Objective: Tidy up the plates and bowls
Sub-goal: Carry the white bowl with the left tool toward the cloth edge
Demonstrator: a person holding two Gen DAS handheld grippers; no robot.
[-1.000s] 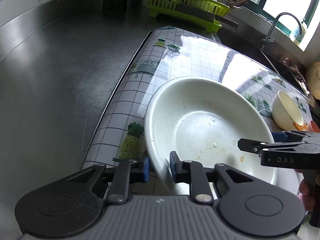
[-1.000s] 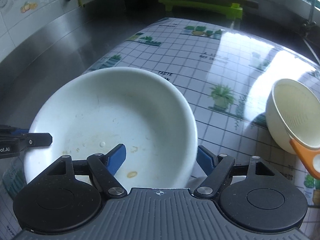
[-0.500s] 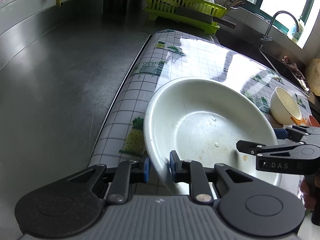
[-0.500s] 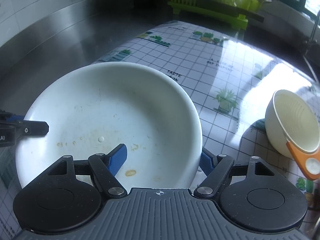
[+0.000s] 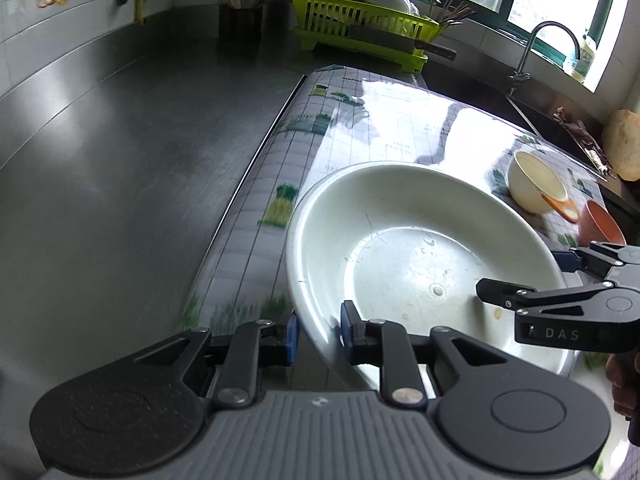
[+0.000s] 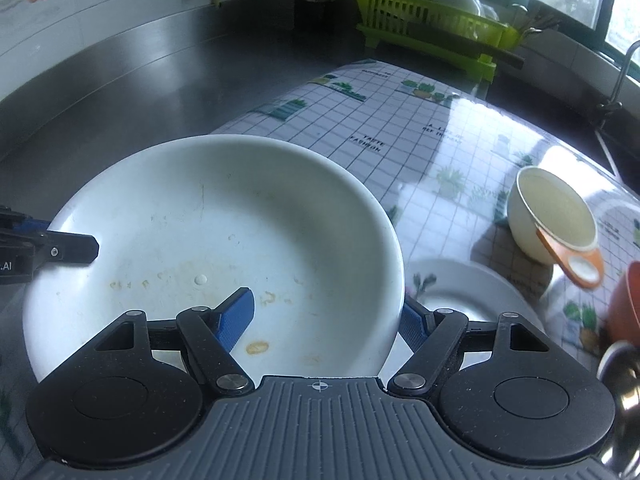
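Observation:
A large white deep plate (image 5: 420, 264) with food stains is held up above the patterned mat, also in the right wrist view (image 6: 208, 240). My left gripper (image 5: 318, 338) is shut on its near left rim. My right gripper (image 6: 328, 316) straddles its right rim with the jaws wide apart, one blue finger (image 6: 236, 316) inside the plate, the other outside. A small cream bowl (image 6: 552, 216) with an orange spoon (image 6: 576, 260) lies tilted to the right. A second white plate (image 6: 472, 296) lies on the mat beneath.
An orange bowl (image 6: 624, 304) sits at the right edge. A green dish rack (image 5: 360, 28) with dishes stands at the back. A tap (image 5: 548, 48) and sink are back right. Dark steel counter (image 5: 120, 152) spreads to the left of the mat (image 6: 400, 128).
The large plate has risen off the mat with both grippers, which uncovers a second white plate underneath. The cream bowl and rack look farther away and lower.

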